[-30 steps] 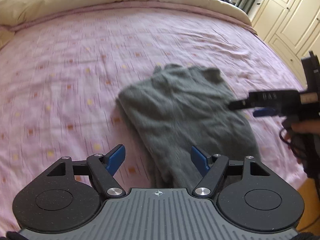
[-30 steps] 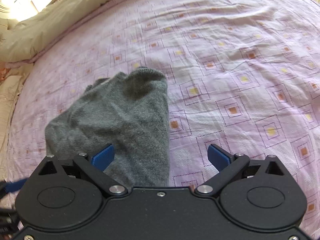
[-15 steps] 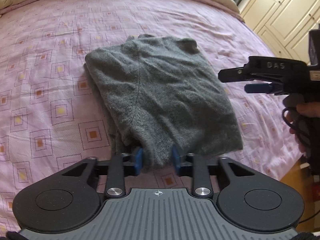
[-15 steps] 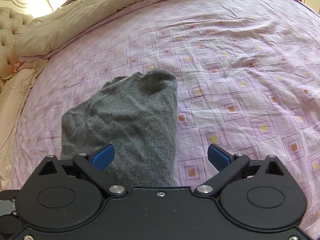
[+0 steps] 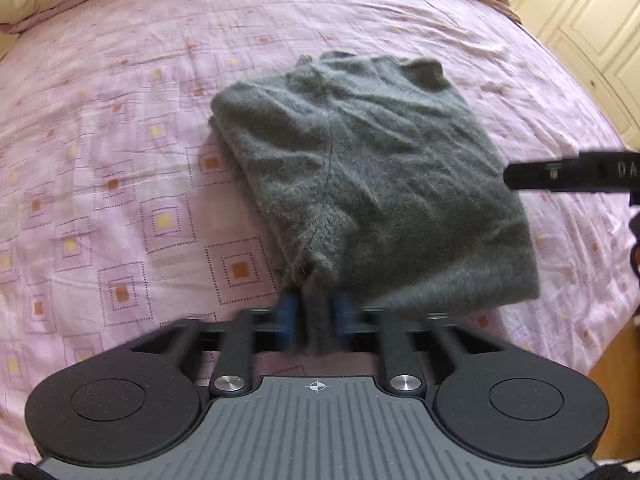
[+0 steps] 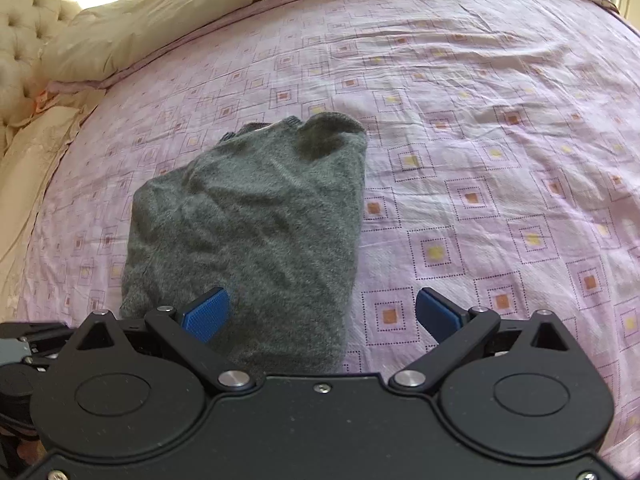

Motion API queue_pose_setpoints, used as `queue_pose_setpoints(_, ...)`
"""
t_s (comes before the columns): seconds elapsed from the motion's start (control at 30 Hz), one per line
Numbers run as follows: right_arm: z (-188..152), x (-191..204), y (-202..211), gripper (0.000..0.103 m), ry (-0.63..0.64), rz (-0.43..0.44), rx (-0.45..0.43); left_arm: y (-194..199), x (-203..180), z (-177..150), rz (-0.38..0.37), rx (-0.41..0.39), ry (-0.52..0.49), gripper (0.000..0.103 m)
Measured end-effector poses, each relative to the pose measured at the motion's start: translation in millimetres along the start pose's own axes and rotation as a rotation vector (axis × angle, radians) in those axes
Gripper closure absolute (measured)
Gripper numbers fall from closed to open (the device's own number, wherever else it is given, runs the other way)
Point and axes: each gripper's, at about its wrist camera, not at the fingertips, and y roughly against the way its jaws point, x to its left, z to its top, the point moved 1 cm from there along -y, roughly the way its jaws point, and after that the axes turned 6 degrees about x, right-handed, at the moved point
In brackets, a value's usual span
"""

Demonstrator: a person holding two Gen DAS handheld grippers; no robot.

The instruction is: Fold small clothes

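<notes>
Grey wool, pretty fuzzy stuff: the sweater [image 5: 360, 184] sits half-folded on the pink patterned bedsheet [image 5: 120, 160], close to the bed's near edge and more toward its right side, with the beige duvet [image 6: 168, 28] bunched along the far edge. The left gripper [image 5: 312, 320] is pinched tight on a bit of the sweater's near hem, probably so that edge can be lifted and carried over for the next fold. The right gripper [image 6: 322, 314] has its blue pads spread wide, holding nothing, and hangs over the near right corner of the sweater; it looks parked there to grab that corner so both sides lift evenly. The fold looks partway done.
</notes>
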Motion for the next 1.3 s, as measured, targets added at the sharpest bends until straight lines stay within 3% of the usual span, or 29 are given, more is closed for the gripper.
queue_pose_setpoints(0.23, -3.7, 4.4, 15.8, 0.001, 0.048, -0.020, -0.028, 28.0, -7.4, -5.1, 0.100, -0.083, 0.047, 0.024)
queue_pose_setpoints(0.37, -8.2, 1.4, 27.0, 0.001, 0.037, -0.033, -0.053, 36.6, -13.7, -2.4, 0.181, -0.067, 0.072, 0.000)
queue_pose_setpoints(0.5, -15.2, -0.7, 36.3, 0.001, 0.040, -0.070, -0.041, 45.4, -17.5, -3.1, 0.231, -0.041, 0.125, 0.000)
queue_pose_setpoints(0.63, -25.3, -3.4, 44.0, 0.001, 0.053, -0.073, -0.015, 55.7, -23.5, -5.3, 0.233, -0.031, 0.155, 0.000)
queue_pose_setpoints(0.83, -33.7, -1.5, 67.9, 0.001, 0.041, -0.038, -0.016, 71.7, -42.5, -5.1, 0.237, -0.002, 0.141, 0.000)
queue_pose_setpoints(0.97, -33.8, 3.5, 85.3, 0.001, 0.049, -0.037, -0.026, 84.2, -57.9, -4.5, 0.279, 0.009, 0.132, 0.001)
queue_pose_setpoints(1.1, -33.2, 9.3, 100.4, 0.001, 0.076, -0.048, -0.041, 98.2, -69.7, -6.0, 0.265, -0.015, 0.129, 0.002)
queue_pose_setpoints(1.3, -35.9, 17.4, 121.8, 0.001, 0.126, -0.077, -0.068, 112.7, -87.5, -7.3, 0.375, -0.001, 0.122, 0.002)
